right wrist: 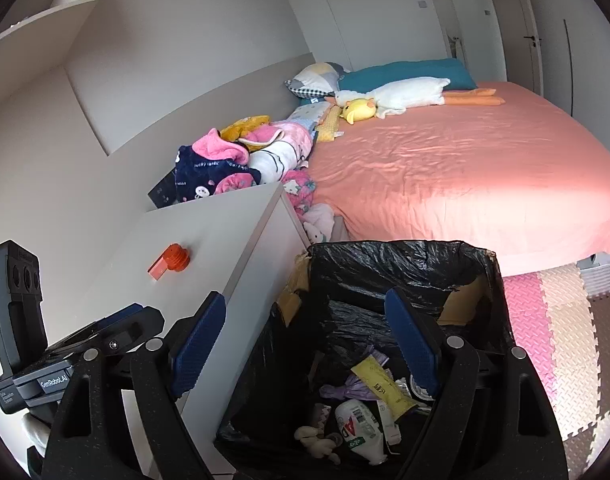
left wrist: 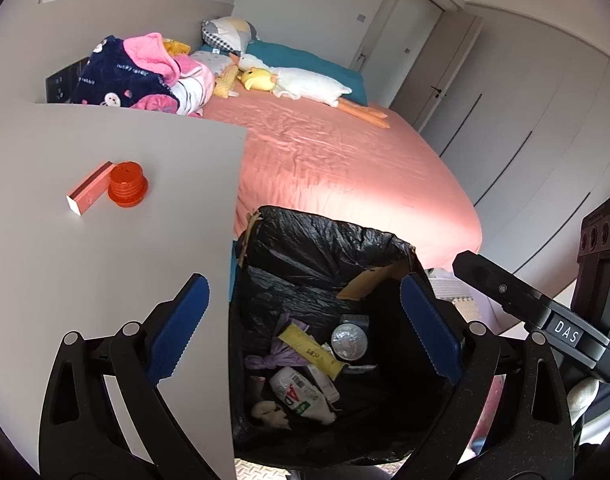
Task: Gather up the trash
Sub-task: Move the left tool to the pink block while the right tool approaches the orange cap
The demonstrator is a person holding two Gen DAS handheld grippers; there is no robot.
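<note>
Left gripper (left wrist: 301, 332): jaws wide, nothing held, poised over the near rim of the bin. Right gripper (right wrist: 305, 344): jaws wide, nothing held, beside the left one and likewise over the bin. Bin (left wrist: 265, 224): cardboard box with black liner, standing on the floor against the table's side; inside lie a white bottle (left wrist: 297, 394), a yellow wrapper (left wrist: 311, 348), a foil lid (left wrist: 348, 341), purple plastic and crumpled tissue. Table (left wrist: 105, 280): white top, left of the bin. On it, well apart from both grippers, forward and to their left: a pink box (left wrist: 90, 189) and an orange cap (left wrist: 126, 184), touching each other, cap on the box's right. The box's long axis runs near-left to far-right, away from the grippers. These look like the remaining trash; the left gripper is the nearer and has bare tabletop between it and them, nothing in the way. The cap sits against the box, so closing on one may nudge the other. Beyond the table: a heap of clothes (left wrist: 145, 76). Bed (left wrist: 345, 152): pink sheet, behind the bin. At its far end: a yellow plush (left wrist: 259, 79), a white goose plush (left wrist: 305, 84), pillows. Farthest: wardrobe doors.
</note>
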